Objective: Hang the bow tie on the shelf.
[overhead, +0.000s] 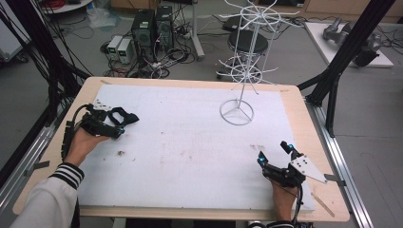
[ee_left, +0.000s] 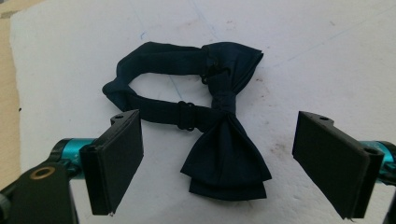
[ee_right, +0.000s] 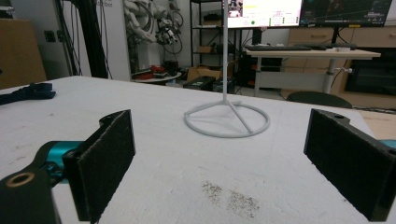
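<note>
No readable writing showed. A dark navy bow tie (ee_left: 219, 140), its strap looped and clasped, lay flat on the white mat (ee_left: 327, 56) between the left gripper (ee_left: 219, 163)'s wide-apart jaws. The right gripper (ee_right: 219, 168) also stood spread, facing a white wire stand (ee_right: 227, 119) just ahead.

Robotics lab — computer towers (overhead: 152, 26), monitors (ee_right: 306, 11), robot arms (ee_right: 149, 21)

Left gripper (overhead: 124, 119) at 9 o'clock, jaws spread wide, right gripper (overhead: 274, 151) at 4 o'clock, jaws apart

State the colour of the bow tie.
The fabric bow tie is dark navy, plain; left gripper view shows it best.
</note>
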A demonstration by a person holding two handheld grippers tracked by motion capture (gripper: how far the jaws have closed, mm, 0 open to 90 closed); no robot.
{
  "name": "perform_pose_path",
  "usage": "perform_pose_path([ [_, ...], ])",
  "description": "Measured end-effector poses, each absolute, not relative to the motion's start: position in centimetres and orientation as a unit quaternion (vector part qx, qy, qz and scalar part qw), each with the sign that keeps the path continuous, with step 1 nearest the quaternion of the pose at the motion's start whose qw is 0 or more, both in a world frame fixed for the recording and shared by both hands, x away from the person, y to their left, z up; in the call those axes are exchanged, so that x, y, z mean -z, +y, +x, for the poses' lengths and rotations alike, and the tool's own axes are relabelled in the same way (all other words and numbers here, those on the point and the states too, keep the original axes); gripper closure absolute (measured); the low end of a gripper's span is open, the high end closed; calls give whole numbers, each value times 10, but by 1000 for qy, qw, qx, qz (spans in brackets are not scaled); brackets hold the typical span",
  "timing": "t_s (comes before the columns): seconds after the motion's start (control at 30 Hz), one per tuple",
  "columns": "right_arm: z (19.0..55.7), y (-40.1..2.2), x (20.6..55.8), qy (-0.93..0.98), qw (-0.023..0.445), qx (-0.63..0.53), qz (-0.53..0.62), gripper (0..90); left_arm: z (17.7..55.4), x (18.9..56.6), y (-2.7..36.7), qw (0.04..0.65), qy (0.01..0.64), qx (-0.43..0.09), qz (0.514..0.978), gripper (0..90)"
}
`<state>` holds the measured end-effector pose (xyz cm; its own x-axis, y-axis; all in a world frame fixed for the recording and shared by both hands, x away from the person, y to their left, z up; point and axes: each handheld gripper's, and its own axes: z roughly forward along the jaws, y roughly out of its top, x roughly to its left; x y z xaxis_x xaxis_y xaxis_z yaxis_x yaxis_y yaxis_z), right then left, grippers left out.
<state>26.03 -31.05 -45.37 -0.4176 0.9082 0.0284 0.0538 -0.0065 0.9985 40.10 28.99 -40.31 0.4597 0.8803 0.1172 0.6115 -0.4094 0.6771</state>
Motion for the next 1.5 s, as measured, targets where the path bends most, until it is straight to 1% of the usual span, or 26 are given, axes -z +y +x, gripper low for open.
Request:
perform_pose_path([
  [0.07,260,-310,454,603,365,-587,398,79,402,403,290,280,464,-235,807,183],
  [0.1,260,-310,454,604,366,-586,397,79,405,405,291,268,468,-225,811,199],
  [0.4,260,-310,454,603,366,-586,398,79,413,414,291,243,478,-188,823,221],
  [0.77,260,-310,454,604,368,-585,397,79,418,419,288,214,482,-168,833,250],
  [0.9,260,-310,454,603,366,-586,399,79,419,419,288,214,483,-162,834,296],
  [1.2,260,-310,454,604,371,-584,395,79,422,421,288,207,495,-146,831,335],
  [1.3,260,-310,454,604,371,-584,396,79,423,421,290,212,497,-133,831,376],
  [1.37,260,-310,454,604,371,-584,395,79,425,420,290,213,503,-127,828,384],
  [1.5,260,-310,454,603,371,-585,396,79,425,419,292,219,508,-122,824,456],
])
